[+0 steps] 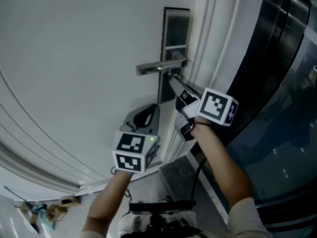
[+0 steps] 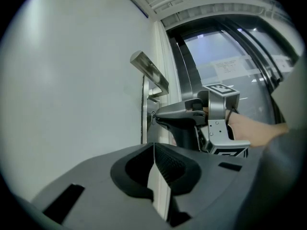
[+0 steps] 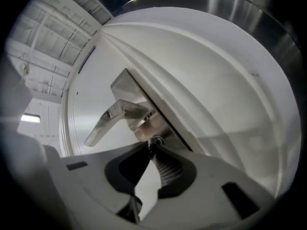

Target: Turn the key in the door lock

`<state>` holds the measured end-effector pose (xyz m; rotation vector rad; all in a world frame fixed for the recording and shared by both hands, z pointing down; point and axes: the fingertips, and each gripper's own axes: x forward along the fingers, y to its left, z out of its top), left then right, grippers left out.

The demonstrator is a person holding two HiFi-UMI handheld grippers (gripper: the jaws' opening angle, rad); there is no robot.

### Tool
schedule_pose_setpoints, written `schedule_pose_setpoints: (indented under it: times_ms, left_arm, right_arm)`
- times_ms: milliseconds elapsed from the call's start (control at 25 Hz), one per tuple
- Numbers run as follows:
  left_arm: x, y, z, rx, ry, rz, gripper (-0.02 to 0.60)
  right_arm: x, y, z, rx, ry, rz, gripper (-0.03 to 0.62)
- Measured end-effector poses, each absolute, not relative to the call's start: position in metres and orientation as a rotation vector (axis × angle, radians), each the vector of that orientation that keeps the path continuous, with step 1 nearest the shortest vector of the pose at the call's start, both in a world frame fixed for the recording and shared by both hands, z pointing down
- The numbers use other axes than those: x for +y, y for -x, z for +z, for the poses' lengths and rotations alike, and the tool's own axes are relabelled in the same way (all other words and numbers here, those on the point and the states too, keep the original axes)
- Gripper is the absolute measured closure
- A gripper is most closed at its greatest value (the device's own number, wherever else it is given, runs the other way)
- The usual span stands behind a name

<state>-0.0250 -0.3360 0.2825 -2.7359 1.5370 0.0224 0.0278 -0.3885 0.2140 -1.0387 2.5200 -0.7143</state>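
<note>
The door (image 1: 74, 58) takes up the left and centre of the head view. At upper centre, near the door's edge, the lock plate (image 1: 176, 33) is mounted upright, and the handle (image 1: 159, 67) stands out from it, level, toward the left.

The right claw (image 1: 172, 79) is brought in from the lower right and is set against the plate just under the handle. In the right gripper view the plate and handle are seen on a steep slant, so this claw is judged to be rolled well round on its own axis. Its jaws are drawn nearly together, and the key (image 3: 155, 140) is pinched at their tips. The key sits in the lock, just below the handle's root, at the centre of that view.

The left claw (image 2: 153, 150) is held level at lower centre of the head view, apart from the door. Its jaws are closed tip to tip and nothing is held.

The turning step is judged to be in hand, with the key gripped and partly rotated. How far the bolt has gone cannot be told. For the next move, the pinch should be kept firm and the roll made about the key's own line. No sideways pull should be put on the key, and the handle above should be kept clear.
</note>
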Motion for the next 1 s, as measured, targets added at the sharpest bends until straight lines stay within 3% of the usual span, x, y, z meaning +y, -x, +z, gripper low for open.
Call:
schedule_pose_setpoints:
  times_ms: [560,1000]
  left_arm:
    - [-0.3344,0.0253,0.2836,1.538,2.733,0.017,0.561]
    - [-0.3352,0.0269,0.2851,1.543,2.735,0.013,0.561]
  right_arm:
    - [-0.3918,-0.0328,0.2175,2.012,0.628,-1.156,0.536]
    - [-0.3857,-0.0332,0.2164,2.108,0.7,-1.08,0.528]
